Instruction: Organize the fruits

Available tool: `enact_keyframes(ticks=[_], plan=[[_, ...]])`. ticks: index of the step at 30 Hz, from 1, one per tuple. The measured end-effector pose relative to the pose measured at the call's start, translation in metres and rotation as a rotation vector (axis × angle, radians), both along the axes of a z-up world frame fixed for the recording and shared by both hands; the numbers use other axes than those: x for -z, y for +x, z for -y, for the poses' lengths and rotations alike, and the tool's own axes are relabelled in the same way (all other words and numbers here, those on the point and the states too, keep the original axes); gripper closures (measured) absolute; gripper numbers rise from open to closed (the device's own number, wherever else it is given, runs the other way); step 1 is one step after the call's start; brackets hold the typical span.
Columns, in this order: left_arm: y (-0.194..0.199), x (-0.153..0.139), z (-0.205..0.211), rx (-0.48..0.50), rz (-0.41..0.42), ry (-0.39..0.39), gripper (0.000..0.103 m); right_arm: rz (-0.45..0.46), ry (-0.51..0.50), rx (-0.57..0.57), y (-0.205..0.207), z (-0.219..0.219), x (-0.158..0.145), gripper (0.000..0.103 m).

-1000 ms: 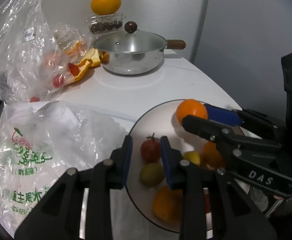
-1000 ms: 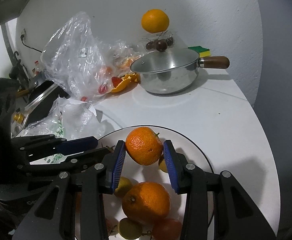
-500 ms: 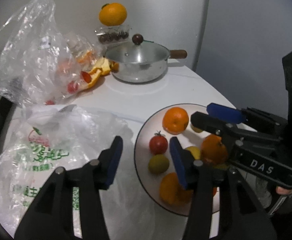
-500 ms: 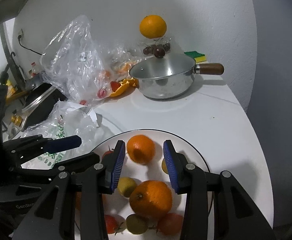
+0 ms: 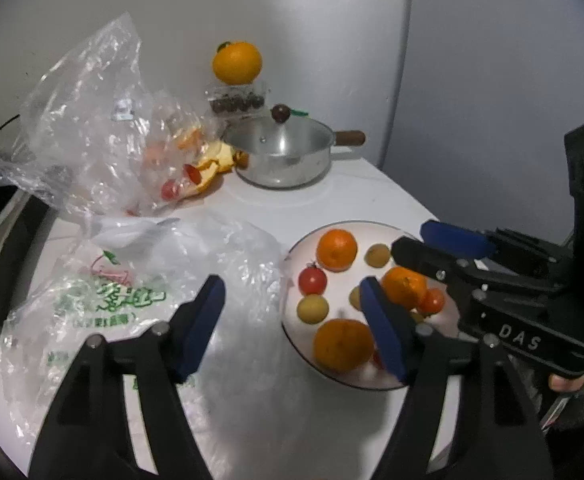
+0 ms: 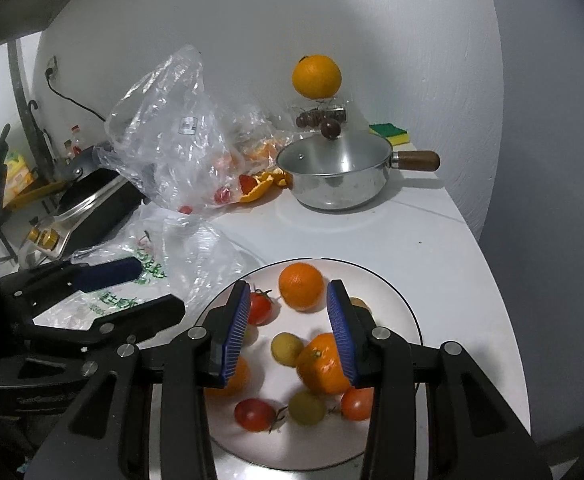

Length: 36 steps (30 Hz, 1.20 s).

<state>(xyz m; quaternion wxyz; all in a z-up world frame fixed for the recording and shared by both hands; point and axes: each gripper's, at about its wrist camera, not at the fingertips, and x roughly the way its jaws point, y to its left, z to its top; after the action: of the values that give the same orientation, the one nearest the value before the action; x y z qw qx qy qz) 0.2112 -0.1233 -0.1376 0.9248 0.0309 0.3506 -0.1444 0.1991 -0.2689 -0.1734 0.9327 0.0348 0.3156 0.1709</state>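
Observation:
A white plate holds several fruits: oranges, red tomatoes and small yellow-green fruits. One orange lies at the plate's far side. My right gripper is open and empty above the plate, short of that orange; it shows in the left wrist view. My left gripper is open wide and empty over the plate's left rim and a printed plastic bag; it shows in the right wrist view.
A lidded steel pot with a wooden handle stands at the back. An orange sits on a clear box behind it. A clear bag with tomatoes and orange peel lies left. A sponge is far right.
My right gripper let go of the orange onto the plate and drew back and up. My left gripper opened wider and also drew back from the plate.

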Motion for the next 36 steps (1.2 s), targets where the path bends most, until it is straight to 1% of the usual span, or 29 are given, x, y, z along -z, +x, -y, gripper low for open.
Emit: enact_keyframes(ticks=[8,10,12,16,24,31,33,36], plan=[[-0.029,-0.015,-0.015,-0.024,0.031,-0.027,0.031,0.027,-0.013,-0.006,-0.026,-0.009,-0.012,0.061],[-0.039,-0.02,-0.02,-0.028,0.043,-0.037,0.03,0.031,-0.018,-0.009,-0.034,-0.012,-0.014,0.061],[-0.05,-0.024,-0.024,-0.032,0.053,-0.044,0.026,0.036,-0.022,-0.013,-0.041,-0.016,-0.016,0.061],[-0.07,-0.028,-0.034,-0.039,0.058,-0.061,0.026,0.048,-0.035,-0.025,-0.056,-0.025,-0.022,0.061],[-0.106,-0.039,-0.057,-0.077,0.102,-0.057,0.025,0.073,-0.055,-0.046,-0.083,-0.046,-0.031,0.061],[-0.136,-0.057,-0.076,-0.101,0.143,-0.056,0.025,0.127,-0.07,-0.058,-0.114,-0.061,-0.05,0.06],[-0.147,-0.063,-0.081,-0.11,0.157,-0.057,0.025,0.145,-0.072,-0.058,-0.124,-0.064,-0.055,0.056],[-0.161,-0.071,-0.087,-0.13,0.184,-0.06,0.025,0.171,-0.076,-0.061,-0.139,-0.069,-0.063,0.055]])
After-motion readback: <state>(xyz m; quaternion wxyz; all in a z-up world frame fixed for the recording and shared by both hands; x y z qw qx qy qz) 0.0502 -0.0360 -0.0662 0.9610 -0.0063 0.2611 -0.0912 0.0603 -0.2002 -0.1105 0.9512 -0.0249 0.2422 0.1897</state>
